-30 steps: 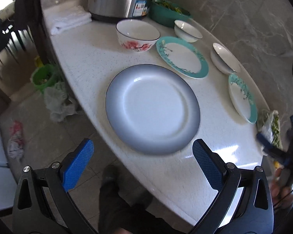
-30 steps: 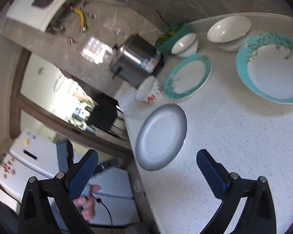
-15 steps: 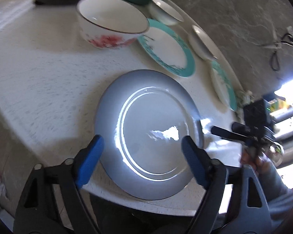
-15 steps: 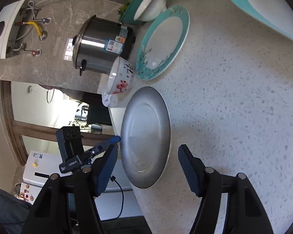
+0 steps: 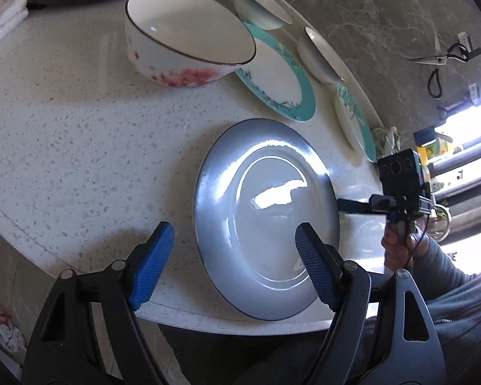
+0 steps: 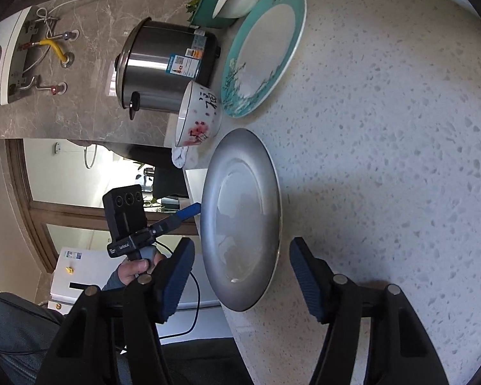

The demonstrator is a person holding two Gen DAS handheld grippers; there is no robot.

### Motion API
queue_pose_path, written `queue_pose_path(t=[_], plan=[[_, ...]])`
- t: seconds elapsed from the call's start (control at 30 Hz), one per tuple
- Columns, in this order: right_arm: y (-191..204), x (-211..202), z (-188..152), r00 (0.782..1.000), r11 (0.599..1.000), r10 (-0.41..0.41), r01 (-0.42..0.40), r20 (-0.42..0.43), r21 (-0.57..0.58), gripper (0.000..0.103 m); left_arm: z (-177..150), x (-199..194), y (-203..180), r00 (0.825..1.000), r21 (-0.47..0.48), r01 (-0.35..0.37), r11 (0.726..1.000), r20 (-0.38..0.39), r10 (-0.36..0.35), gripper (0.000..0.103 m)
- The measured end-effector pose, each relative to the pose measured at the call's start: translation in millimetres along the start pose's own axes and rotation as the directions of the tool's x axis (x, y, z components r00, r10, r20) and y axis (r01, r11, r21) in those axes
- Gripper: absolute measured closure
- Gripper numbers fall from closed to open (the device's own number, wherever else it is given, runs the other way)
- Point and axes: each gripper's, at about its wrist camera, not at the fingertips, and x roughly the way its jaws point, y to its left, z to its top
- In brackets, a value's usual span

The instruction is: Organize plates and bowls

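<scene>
Starting the first pick-up, by the look of it: closing in from both sides on the grey plate (image 5: 266,218), lying flat at the near edge of the worktop (image 5: 80,128). Straddling its near rim with the left hand-held gripper (image 5: 233,229), jaws just having been narrowing to a middling gap, reaching over the plate's well on one side and bare worktop on the other, pressing on nothing. Bracketing the rim on the other side with the right hand-held gripper (image 6: 243,243), jaws likewise just having been closing, framing the plate's edge without touching it. Probably calling next for slipping one finger under the rim and one on top, then pinching, given a plate lying flush. Further back, waiting for sorting: a flowered bowl (image 5: 189,32), a teal-rimmed plate (image 5: 275,77) just beside it, two white bowls (image 5: 259,3), and a second teal-rimmed plate (image 5: 352,118) along the far edge.
</scene>
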Motion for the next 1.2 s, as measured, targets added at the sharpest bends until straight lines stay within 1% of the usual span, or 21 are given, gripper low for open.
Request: queue_pose_path(t=[0.07,0.2,0.27,0.3,0.33,0.37,0.4,0.47,0.5,0.57,0.63,0.67,0.73,0.8,0.93,0.97,1.0,1.03,1.07,1.13,1.2], plan=[[0.4,2.6,2.0,1.0,1.0,0.008,-0.008,-0.019,-0.006,0.039,0.4,2.1,7.8,0.999,-0.005,0.037,0.999,-0.028,-0.037,0.026],[2.7,8.9,5.9,0.998,1.0,-0.016,0.015,-0.067,-0.013,0.042,1.7,-0.7,20.3,0.993,-0.017,0.116,0.993,-0.035,-0.116,0.026],[1.5,9.0,7.7,0.997,1.0,-0.026,0.027,-0.067,0.001,0.043,3.7,-0.5,23.1,0.989,-0.026,0.139,0.99,-0.043,-0.14,0.029],[1.9,9.6,8.3,0.997,0.999,-0.04,0.041,-0.064,0.007,0.045,3.4,1.0,23.7,0.987,-0.017,0.149,0.989,-0.059,-0.149,0.035],[2.0,10.9,8.7,0.996,0.998,-0.066,0.067,-0.064,0.009,0.051,3.7,3.0,22.5,0.986,-0.004,0.147,0.989,-0.075,-0.147,0.042],[1.8,13.3,8.0,0.993,0.995,-0.095,0.096,-0.065,0.01,0.059,4.6,5.8,20.6,0.986,0.006,0.141,0.99,-0.092,-0.14,0.054],[-1.4,15.7,6.8,0.994,0.995,-0.088,0.09,-0.065,0.035,0.063,5.2,6.6,18.7,0.987,0.02,0.132,0.991,-0.1,-0.13,0.054],[-8.2,17.5,4.8,0.996,0.993,-0.07,0.074,-0.051,0.087,0.07,7.9,7.4,18.7,0.986,0.019,0.129,0.992,-0.108,-0.126,0.06],[-10.3,17.1,3.4,0.997,0.992,-0.067,0.072,-0.046,0.102,0.072,9.3,7.1,21.1,0.986,0.009,0.127,0.992,-0.111,-0.125,0.069],[-15.4,14.6,0.4,0.997,0.989,-0.058,0.063,-0.043,0.133,0.078,11.2,6.4,28.5,0.984,-0.02,0.13,0.991,-0.116,-0.131,0.074],[-23.7,12.5,-0.5,0.998,0.979,-0.034,0.042,-0.043,0.199,0.081,13.2,7.8,34.4,0.977,-0.06,0.166,0.984,-0.125,-0.173,0.074],[-25.7,11.4,0.0,0.999,0.974,-0.03,0.04,-0.045,0.221,0.081,14.8,8.3,35.9,0.974,-0.073,0.176,0.982,-0.13,-0.184,0.072],[-25.9,11.2,1.3,0.999,0.97,-0.027,0.038,-0.046,0.238,0.08,18.4,10.3,42.8,0.964,-0.124,0.212,0.969,-0.138,-0.229,0.072],[-28.0,9.8,0.9,0.999,0.962,-0.023,0.031,-0.033,0.27,0.08,20.4,11.7,48.9,0.956,-0.167,0.234,0.958,-0.139,-0.258,0.072],[-29.1,7.9,-0.9,0.999,0.954,-0.031,0.035,-0.016,0.298,0.081,21.7,10.9,37.4,0.967,-0.089,0.183,0.979,-0.164,-0.196,0.074],[-27.1,7.8,-1.5,0.999,0.955,-0.049,0.052,-0.018,0.292,0.086,21.9,11.0,36.0,0.968,-0.085,0.175,0.981,-0.167,-0.187,0.074],[-25.1,9.3,-1.3,0.997,0.955,-0.07,0.074,-0.024,0.286,0.088,22.8,11.5,36.3,0.97,-0.082,0.157,0.984,-0.172,-0.17,0.082],[-23.5,9.5,-1.5,0.996,0.956,-0.087,0.091,-0.029,0.278,0.089,23.3,12.0,36.8,0.972,-0.082,0.143,0.986,-0.177,-0.155,0.085],[-22.1,9.2,-1.3,0.995,0.957,-0.097,0.102,-0.033,0.271,0.09,24.0,13.4,37.6,0.972,-0.084,0.137,0.987,-0.178,-0.151,0.092],[-19.0,10.1,-1.8,0.993,0.959,-0.114,0.119,-0.032,0.259,0.09,24.2,13.6,41.6,0.974,-0.088,0.131,0.988,-0.177,-0.145,0.092],[-16.3,11.6,-1.8,0.991,0.958,-0.133,0.135,-0.026,0.253,0.089,24.4,14.0,37.1,0.977,-0.069,0.112,0.991,-0.174,-0.122,0.092]])
